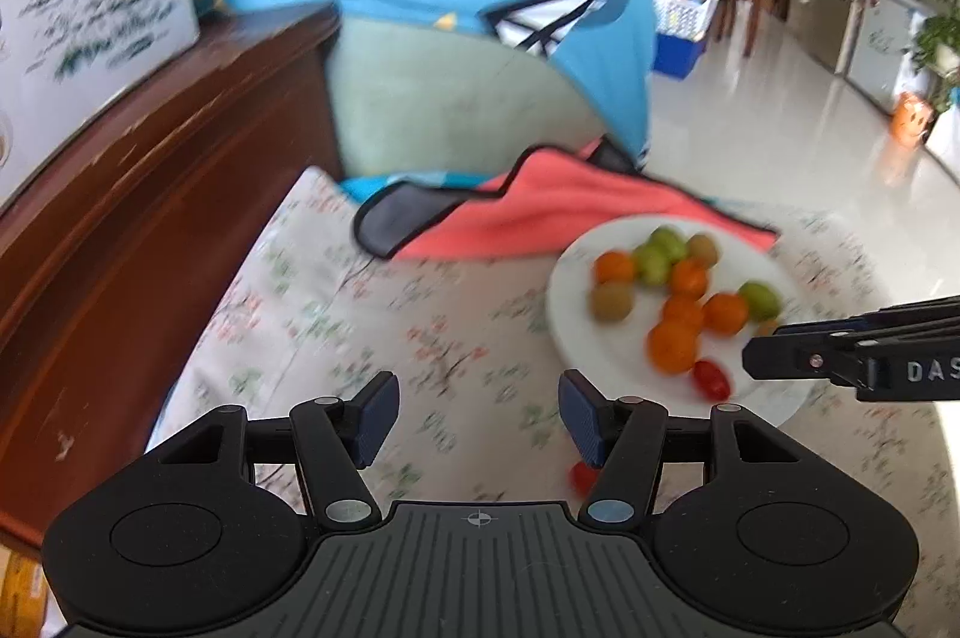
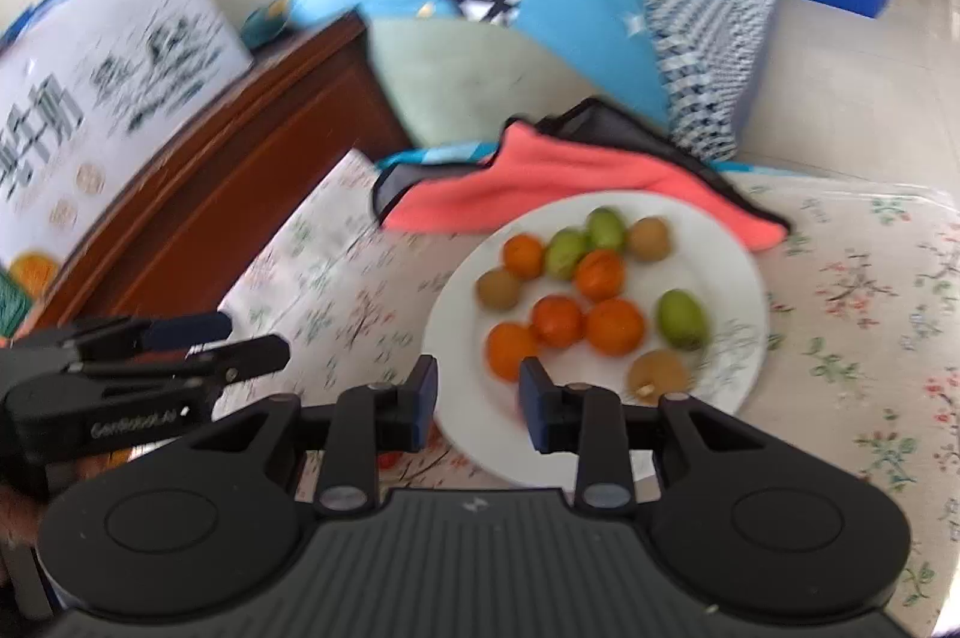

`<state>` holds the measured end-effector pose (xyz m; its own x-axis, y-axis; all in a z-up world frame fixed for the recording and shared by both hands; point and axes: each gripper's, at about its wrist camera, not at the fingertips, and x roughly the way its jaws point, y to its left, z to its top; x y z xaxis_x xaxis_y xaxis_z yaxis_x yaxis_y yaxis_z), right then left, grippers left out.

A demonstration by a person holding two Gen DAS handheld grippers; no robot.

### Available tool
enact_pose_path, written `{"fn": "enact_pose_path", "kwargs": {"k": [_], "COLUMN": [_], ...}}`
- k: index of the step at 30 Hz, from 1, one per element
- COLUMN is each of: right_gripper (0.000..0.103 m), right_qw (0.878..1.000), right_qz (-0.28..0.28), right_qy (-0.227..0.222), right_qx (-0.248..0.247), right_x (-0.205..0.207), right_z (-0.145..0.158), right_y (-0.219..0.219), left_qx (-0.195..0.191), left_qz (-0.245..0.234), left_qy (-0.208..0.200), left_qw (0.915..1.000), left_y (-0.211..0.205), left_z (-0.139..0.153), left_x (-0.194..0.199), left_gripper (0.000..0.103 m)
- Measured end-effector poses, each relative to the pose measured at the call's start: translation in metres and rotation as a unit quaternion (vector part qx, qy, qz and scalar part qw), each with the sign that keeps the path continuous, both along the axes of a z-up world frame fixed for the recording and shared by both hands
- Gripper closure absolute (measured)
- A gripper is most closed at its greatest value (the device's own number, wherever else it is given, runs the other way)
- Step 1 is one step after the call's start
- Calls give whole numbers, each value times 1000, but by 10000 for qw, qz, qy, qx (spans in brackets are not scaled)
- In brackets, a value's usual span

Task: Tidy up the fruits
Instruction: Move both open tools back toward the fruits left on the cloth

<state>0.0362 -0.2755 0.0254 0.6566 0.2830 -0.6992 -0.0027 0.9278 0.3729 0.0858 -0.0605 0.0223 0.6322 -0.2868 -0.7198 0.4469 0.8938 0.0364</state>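
Left wrist view: left gripper (image 1: 479,413) stood with its jaws well apart and nothing between them, above bare floral cloth (image 1: 336,314) covering the counter. White plate (image 1: 576,332) lay to the right of the gripper, holding oranges (image 1: 672,347), green fruits (image 1: 654,257), brown kiwis (image 1: 612,300) and a red cherry tomato (image 1: 712,377) near its front rim. A second cherry tomato (image 1: 581,476) lay off the plate on the cloth, partly behind the gripper's right finger. Pink cloth (image 1: 558,212) touched the plate's far rim. Dark wooden ledge (image 1: 150,194) bounded the cloth on the left. Open patterned cloth lay between ledge and plate. Right gripper (image 1: 852,353) entered from the right edge over the plate's near side. Right wrist view: right gripper (image 2: 478,401) held its jaws narrow; a faint red blur showed beside the right pad, and whether anything was gripped could not be told. It hung over the plate's (image 2: 753,278) near-left rim. Oranges (image 2: 615,326), green fruits (image 2: 681,320) and kiwis (image 2: 657,375) were spread over the plate. Floral cloth (image 2: 852,290) lay open to the right of the plate. Left gripper (image 2: 249,341) reached in from the left edge, apart from the plate. Wooden ledge (image 2: 240,176) ran along the left.
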Motion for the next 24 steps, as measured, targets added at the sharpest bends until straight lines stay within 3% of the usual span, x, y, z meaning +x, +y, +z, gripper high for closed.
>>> {"fn": "enact_pose_path", "kwargs": {"k": [8,24], "right_gripper": [71,71], "right_qw": [9983,9922], "right_qz": [547,963], "right_qy": [72,-31], "right_qx": [-180,-796], "right_x": [11,26], "right_z": [-21,-42], "right_y": [32,63], "left_qx": [171,215], "left_qz": [211,283], "left_qy": [8,82], "left_qw": [9996,9993], "left_y": [19,36], "left_z": [-5,-9], "left_x": [3,2], "left_gripper": [42,41]}}
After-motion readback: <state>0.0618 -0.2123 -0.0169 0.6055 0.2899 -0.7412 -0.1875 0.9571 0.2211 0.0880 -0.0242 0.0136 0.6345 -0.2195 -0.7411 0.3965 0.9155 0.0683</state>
